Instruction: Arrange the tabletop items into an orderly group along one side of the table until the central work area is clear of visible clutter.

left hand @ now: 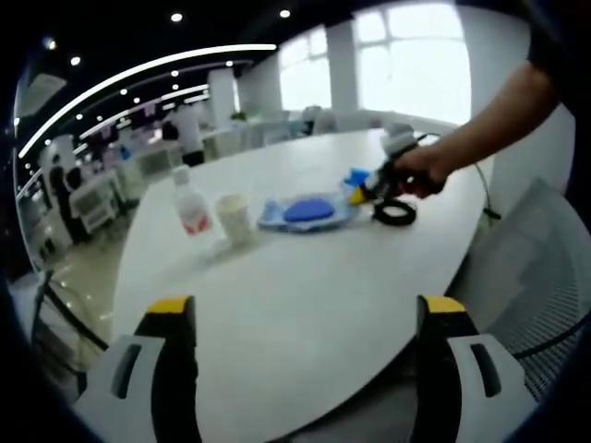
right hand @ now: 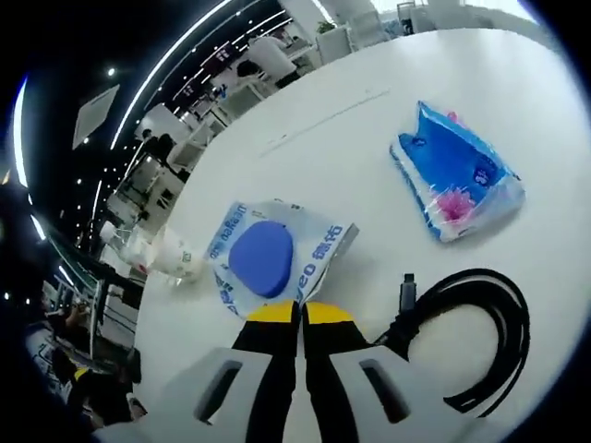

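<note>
A: Where do things stand on the table (left hand: 305,305)?

B: The left gripper (left hand: 309,341) hangs back over the near edge, jaws wide apart and empty. The right gripper (right hand: 301,316) has its jaws closed together, tips at the edge of the wet-wipes pack (right hand: 272,254); whether they pinch its film I cannot tell.

A: How will that pack handle?

B: Soft, light and slippery, I'd judge; take it by a flat edge. The tissue pack (right hand: 457,175) should squash easily, the black cable coil (right hand: 480,332) is floppy, so grip it across its bundled strands.

A: What does each view add?

B: The left gripper view shows a small bottle (left hand: 191,205) and paper cup (left hand: 234,218) standing beside the wipes, plus the person's hand (left hand: 420,171). The right gripper view gives the tissue pack's print and the cable's plug.
</note>
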